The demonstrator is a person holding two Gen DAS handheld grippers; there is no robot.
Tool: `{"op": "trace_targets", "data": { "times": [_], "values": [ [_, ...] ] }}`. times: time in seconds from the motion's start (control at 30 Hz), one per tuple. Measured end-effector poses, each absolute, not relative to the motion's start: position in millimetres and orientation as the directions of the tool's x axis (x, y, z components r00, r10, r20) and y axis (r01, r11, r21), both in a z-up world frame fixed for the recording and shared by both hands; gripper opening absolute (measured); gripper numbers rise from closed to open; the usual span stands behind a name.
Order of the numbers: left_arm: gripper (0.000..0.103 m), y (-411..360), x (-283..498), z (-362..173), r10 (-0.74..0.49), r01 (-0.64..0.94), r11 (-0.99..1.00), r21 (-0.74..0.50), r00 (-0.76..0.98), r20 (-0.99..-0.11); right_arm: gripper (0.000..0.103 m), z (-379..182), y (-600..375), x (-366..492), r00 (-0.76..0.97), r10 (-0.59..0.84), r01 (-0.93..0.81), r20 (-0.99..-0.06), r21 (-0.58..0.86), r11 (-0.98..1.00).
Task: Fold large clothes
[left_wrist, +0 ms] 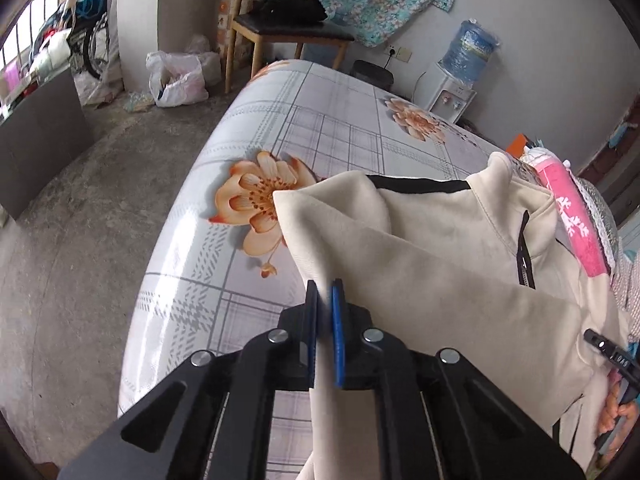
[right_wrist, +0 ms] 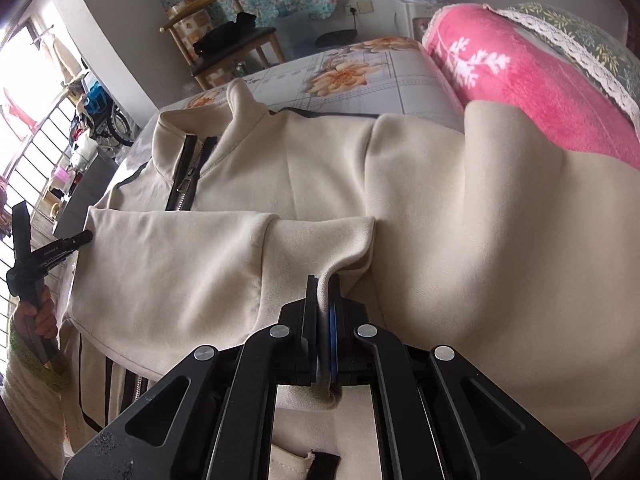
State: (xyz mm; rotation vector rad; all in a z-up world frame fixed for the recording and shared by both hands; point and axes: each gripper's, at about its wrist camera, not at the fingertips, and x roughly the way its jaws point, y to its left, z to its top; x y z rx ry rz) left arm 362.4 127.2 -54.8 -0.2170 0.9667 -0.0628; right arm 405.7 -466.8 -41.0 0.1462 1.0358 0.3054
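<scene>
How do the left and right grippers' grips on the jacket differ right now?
Left gripper pinches a lifted side edge of the cream jacket beside bare bedsheet; right gripper pinches a folded ridge in the jacket's middle, beside the pink blanket. Both are shut on fabric, angled downward.

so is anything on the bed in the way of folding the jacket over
Nothing visible on the open sheet ahead of the jacket. The pink blanket lies along one side, and the jacket already rests against it. Both grippers, left and right, are shut on the fabric.

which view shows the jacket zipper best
The right wrist view: the cream jacket lies spread, its zipper running open from the collar. The left wrist view shows only a short, foreshortened zipper stretch.
</scene>
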Motion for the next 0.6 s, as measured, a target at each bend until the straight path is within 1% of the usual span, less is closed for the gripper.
{"op": "trace_targets", "data": {
  "times": [0.1, 0.17, 0.23, 0.33, 0.4, 0.43, 0.47, 0.5, 0.53, 0.57, 0.6],
  "values": [
    [0.005, 125.2, 352.2, -40.4, -0.12, -0.026, 0.984, -0.174, 0.623, -0.773, 0.003, -9.8, -457.8, 398.8, 0.551, 0.379, -0.262, -0.743, 0.277, 0.924],
    [0.005, 130.3, 350.6, -39.1, -0.096, -0.049, 0.985, -0.163, 0.633, -0.769, 0.003, 1.5, -454.3, 397.0, 0.582, 0.381, -0.288, -0.719, 0.255, 0.923],
    [0.005, 138.7, 353.5, -44.9, -0.099, -0.075, 0.98, -0.184, 0.62, -0.778, 0.003, -5.8, -455.8, 402.7, 0.574, 0.356, -0.275, -0.737, 0.236, 0.932],
    [0.005, 145.7, 357.0, -55.0, -0.121, -0.106, 0.968, -0.229, 0.6, -0.791, 0.003, -39.8, -462.8, 415.6, 0.498, 0.305, -0.229, -0.812, 0.216, 0.949],
    [0.005, 143.6, 357.8, -58.0, -0.116, -0.111, 0.968, -0.223, 0.594, -0.796, 0.006, -55.2, -463.1, 415.9, 0.467, 0.261, -0.224, -0.845, 0.172, 0.959],
    [0.005, 142.9, 357.9, -59.2, -0.112, -0.113, 0.969, -0.219, 0.588, -0.801, 0.012, -56.4, -463.4, 414.4, 0.474, 0.244, -0.223, -0.846, 0.153, 0.963],
    [0.008, 143.2, 357.9, -59.7, -0.112, -0.118, 0.969, -0.219, 0.58, -0.807, 0.017, -54.6, -464.6, 413.2, 0.48, 0.23, -0.213, -0.846, 0.142, 0.967],
    [0.009, 145.3, 357.3, -58.6, -0.12, -0.121, 0.966, -0.229, 0.576, -0.809, 0.021, -50.8, -466.9, 412.4, 0.487, 0.216, -0.196, -0.846, 0.136, 0.971],
    [0.01, 147.3, 355.6, -55.1, -0.13, -0.121, 0.963, -0.243, 0.58, -0.804, 0.022, -46.0, -469.6, 411.2, 0.491, 0.222, -0.186, -0.842, 0.147, 0.971],
    [0.012, 148.2, 352.1, -49.9, -0.125, -0.123, 0.963, -0.241, 0.589, -0.799, 0.028, -39.6, -471.5, 409.1, 0.507, 0.203, -0.169, -0.838, 0.134, 0.977],
    [0.012, 148.4, 346.6, -42.4, -0.1, -0.128, 0.967, -0.22, 0.604, -0.791, 0.03, -31.8, -471.3, 405.6, 0.537, 0.153, -0.149, -0.83, 0.086, 0.985]
  ]
}}
